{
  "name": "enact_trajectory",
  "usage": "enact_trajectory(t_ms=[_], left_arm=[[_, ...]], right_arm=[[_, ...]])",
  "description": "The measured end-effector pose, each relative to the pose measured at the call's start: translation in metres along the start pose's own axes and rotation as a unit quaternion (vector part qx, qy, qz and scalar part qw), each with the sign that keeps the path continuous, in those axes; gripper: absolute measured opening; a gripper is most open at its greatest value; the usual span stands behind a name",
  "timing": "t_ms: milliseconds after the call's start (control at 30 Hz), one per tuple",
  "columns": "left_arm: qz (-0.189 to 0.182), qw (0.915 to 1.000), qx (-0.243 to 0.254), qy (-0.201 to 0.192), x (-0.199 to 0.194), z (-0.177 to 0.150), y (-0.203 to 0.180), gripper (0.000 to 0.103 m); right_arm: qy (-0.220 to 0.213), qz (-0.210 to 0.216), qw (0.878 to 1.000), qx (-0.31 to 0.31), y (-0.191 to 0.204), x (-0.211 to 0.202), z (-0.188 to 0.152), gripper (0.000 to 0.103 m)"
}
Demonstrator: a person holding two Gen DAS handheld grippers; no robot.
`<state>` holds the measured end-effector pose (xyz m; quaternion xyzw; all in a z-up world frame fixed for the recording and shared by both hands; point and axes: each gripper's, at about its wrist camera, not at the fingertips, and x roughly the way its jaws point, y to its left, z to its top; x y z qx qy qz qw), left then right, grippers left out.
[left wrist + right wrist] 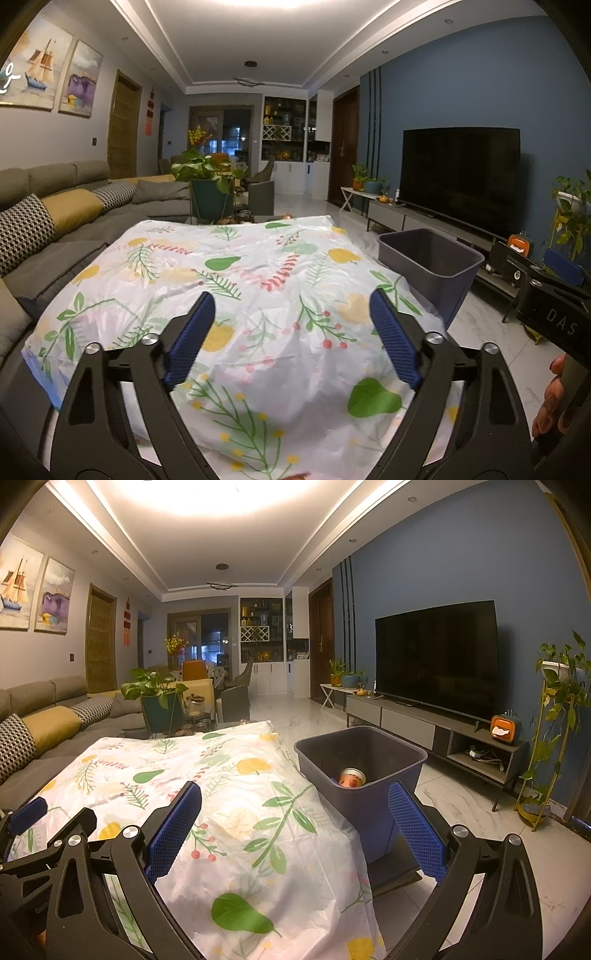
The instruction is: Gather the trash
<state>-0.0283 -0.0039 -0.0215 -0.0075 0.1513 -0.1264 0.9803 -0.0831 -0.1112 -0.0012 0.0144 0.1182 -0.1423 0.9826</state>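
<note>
Left gripper: jaws standing wide apart, nothing between the blue pads, hovering over the tablecloth. Right gripper: likewise gaping wide and carrying nothing, pointing across the table's right edge toward the bin. A hand is showing at the right edge of the left wrist view, gripping the other tool.

Trash: one can is lying tilted inside the grey bin, orange-and-white label up. No other trash is showing on the cloth from either view; a sliver of something orange is peeking in at the bottom edge of the left view, too cropped to identify.

Handling judgement: a can like this is probably light, thin-walled, smooth and prone to rolling. Taking it across the round body with the pads squarely opposed, squeezing gently, would be avoiding denting or slipping.

Surface: thin, wrinkled, floral plastic cloth draping over the table, likely slippery and likely to bunch if dragged. The bin is standing just beside the table on pale marble-look floor.

Room: grey sofa left, television on a blue wall right, potted plant beyond.
</note>
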Motion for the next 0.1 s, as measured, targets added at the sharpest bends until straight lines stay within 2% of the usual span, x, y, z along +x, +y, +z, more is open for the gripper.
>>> enact_trajectory(t_ms=[100], left_arm=[[0.0,1.0,-0.005,-0.001,-0.0002,0.0027,0.0014,0.09]], right_arm=[[0.0,0.0,1.0,0.0,-0.0003,-0.0001,0.0001,0.097]])
